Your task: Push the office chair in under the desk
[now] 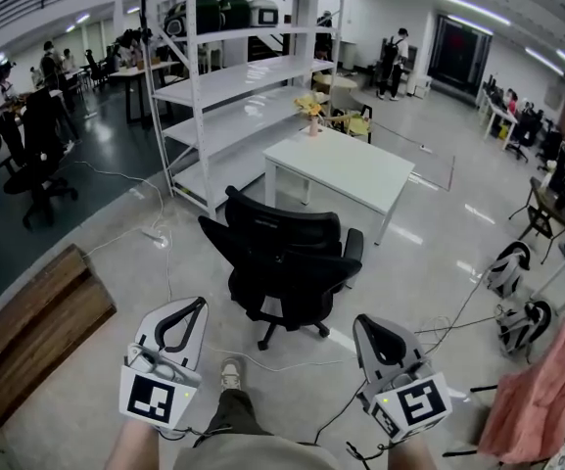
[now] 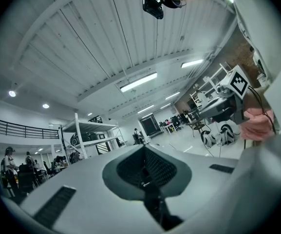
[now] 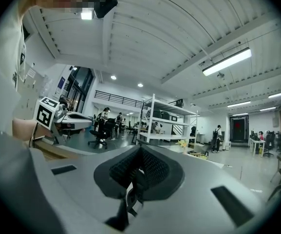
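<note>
So the office chair sits out on the open floor, well apart from the white desk, roughly between me and it. From the head view it looks like the backrest is on the desk side and the seat faces me, so I reckon it needs spinning round before it goes under.

Handling-wise: it's on casters, so it should roll easy on this smooth floor, though it's bulky and will swivel if you shove off-centre. The frame is stiff and the back looks like mesh or padding, so that part gives a bit. I'd push on the top edge of the backrest or on an armrest, low and centred. No need to pinch anything.

Both tools are pressed together with nothing between the jaws, the left gripper and the right gripper alike, held near me and short of the chair. Fine for nudging.

Stuff around:
- Loose cables on the floor just in front of the chair base; the casters could snag on them.
- A power strip off to the left, and a shelving rack beside the desk.
- A vase of flowers on the desk's far corner, so go gentle.
- Backpacks on the right, well clear.
</note>
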A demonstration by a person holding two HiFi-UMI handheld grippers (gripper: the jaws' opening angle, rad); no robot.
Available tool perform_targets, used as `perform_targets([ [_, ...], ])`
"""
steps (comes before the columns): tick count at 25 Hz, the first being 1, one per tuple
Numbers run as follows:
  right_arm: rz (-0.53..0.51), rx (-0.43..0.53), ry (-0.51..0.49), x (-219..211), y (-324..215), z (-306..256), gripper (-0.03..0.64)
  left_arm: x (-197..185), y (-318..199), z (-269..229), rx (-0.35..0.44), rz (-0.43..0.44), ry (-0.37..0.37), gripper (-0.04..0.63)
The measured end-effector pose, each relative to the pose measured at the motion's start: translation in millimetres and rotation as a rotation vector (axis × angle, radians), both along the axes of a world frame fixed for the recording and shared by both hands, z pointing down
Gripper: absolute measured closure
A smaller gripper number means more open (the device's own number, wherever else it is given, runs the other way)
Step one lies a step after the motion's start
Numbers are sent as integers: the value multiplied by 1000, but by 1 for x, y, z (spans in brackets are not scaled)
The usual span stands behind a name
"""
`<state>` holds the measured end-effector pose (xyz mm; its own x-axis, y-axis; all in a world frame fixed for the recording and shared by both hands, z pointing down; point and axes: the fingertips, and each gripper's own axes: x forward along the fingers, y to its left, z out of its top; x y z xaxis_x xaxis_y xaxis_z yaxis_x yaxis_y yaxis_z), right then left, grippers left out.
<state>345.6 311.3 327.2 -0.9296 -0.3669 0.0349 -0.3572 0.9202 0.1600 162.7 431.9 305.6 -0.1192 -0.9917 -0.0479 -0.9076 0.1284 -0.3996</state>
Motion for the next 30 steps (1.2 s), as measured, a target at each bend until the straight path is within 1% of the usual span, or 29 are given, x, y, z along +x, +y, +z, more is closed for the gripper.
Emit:
perform_targets([
  [3, 3, -11, 11, -11, -17, 9, 611, -15, -20, 8, -17, 17, -34, 589],
  [6, -17, -64, 13, -26, -35, 17, 592, -39, -39, 12, -24, 13, -76, 587],
  [8, -26, -89, 31, -38, -49, 23, 570, -57, -53, 15, -40, 14, -99, 560],
  [12, -6, -94, 118, -59, -78, 39, 521, -90, -82, 24, -94, 51, -113, 503],
  [14, 1, -92, 176, -72, -91, 50, 494, -108, -97, 31, -121, 70, -123, 474],
  [16, 3, -88, 243, -86, -104, 61, 457, -125, -114, 38, -158, 96, -149, 451],
  [18, 3, -95, 305, -99, -119, 75, 435, -141, -132, 49, -210, 131, -178, 437],
  [20, 3, -104, 376, -112, -134, 92, 417, -158, -148, 68, -289, 157, -218, 406],
  [22, 11, -90, 474, -123, -146, 111, 402, -177, -165, 87, -361, 170, -272, 370],
  [24, 12, -71, 569, -134, -157, 125, 388, -194, -182, 103, -418, 191, -309, 357],
  [27, 4, -84, 677, -151, -174, 146, 374, -216, -206, 129, -520, 253, -332, 339],
  [30, 16, -116, 789, -159, -194, 178, 363, -239, -227, 165, -653, 320, -415, 327],
])
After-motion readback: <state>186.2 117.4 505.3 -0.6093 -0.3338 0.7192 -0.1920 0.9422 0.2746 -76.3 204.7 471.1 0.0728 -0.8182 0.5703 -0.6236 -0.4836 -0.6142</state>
